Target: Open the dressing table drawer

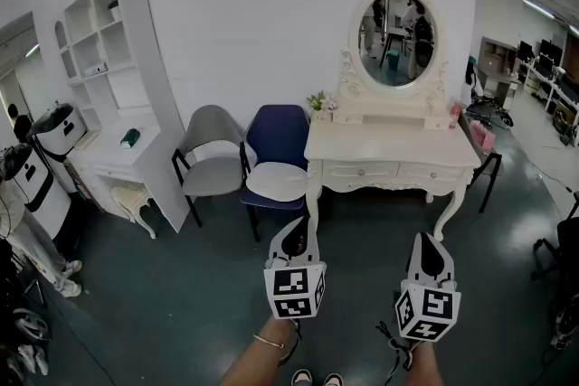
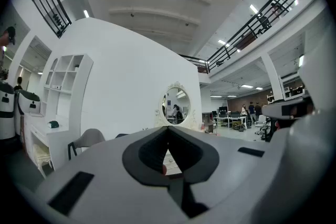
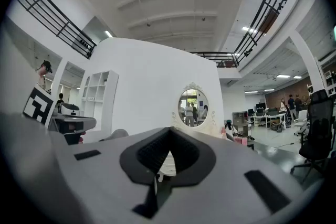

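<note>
While the grey left tool and grey right tool are shut and empty, walking to the white wooden drawer at twelve o'clock probably comes next.

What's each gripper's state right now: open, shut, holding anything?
Left gripper: shut, nothing between its jaws.
Right gripper: shut, nothing between its jaws.

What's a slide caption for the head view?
Left tool and right tool, shut and empty, face the white dressing table; drawers closed, oval mirror above.
</note>
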The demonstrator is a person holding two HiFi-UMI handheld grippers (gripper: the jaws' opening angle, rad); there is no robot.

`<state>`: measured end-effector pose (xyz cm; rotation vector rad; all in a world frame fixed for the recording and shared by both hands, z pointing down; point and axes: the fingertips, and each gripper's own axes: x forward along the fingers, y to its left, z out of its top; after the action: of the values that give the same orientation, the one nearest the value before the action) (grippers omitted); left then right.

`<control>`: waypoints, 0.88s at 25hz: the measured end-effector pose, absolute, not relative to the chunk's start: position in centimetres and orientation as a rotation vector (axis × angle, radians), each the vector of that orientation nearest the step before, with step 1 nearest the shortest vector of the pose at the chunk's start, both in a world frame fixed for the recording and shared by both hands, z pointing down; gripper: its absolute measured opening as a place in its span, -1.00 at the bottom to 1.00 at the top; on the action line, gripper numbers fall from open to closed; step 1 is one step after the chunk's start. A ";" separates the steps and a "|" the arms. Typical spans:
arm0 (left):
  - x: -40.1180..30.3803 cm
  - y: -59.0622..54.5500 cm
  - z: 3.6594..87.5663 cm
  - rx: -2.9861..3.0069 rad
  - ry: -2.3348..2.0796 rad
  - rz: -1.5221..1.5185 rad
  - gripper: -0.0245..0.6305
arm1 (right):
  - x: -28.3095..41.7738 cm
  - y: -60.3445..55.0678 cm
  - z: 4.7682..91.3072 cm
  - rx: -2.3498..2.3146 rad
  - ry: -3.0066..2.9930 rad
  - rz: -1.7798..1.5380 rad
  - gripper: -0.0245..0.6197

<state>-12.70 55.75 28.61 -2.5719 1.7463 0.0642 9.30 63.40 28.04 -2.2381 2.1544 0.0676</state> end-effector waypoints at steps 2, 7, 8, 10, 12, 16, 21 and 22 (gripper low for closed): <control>-12.9 55.8 28.7 -2.570 1.748 0.069 -0.91 | 9.2 63.6 28.2 -2.241 2.154 0.066 -0.91; -13.2 56.0 28.8 -2.578 1.750 0.082 -0.91 | 9.0 63.9 28.5 -2.253 2.157 0.060 -0.91; -13.1 56.1 28.8 -2.580 1.748 0.084 -0.91 | 9.0 64.0 28.6 -2.256 2.156 0.054 -0.91; -13.1 56.1 29.0 -2.583 1.745 0.084 -0.91 | 9.0 64.0 28.8 -2.251 2.157 0.036 -0.91; -13.0 56.1 29.1 -2.588 1.744 0.086 -0.91 | 9.0 63.9 28.8 -2.241 2.158 0.021 -0.90; -13.0 56.2 29.2 -2.593 1.747 0.096 -0.91 | 9.0 64.1 28.8 -2.246 2.152 0.014 -0.90; -13.7 55.8 29.7 -2.598 1.752 0.085 -0.91 | 8.7 63.7 29.1 -2.249 2.137 0.000 -0.68; -14.0 55.7 29.7 -2.597 1.753 0.083 -0.91 | 8.6 63.6 29.1 -2.246 2.135 -0.006 -0.63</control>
<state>-13.97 55.72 29.66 -2.5967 1.7527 0.0828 8.59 63.64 29.11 -2.2456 2.1347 -0.0062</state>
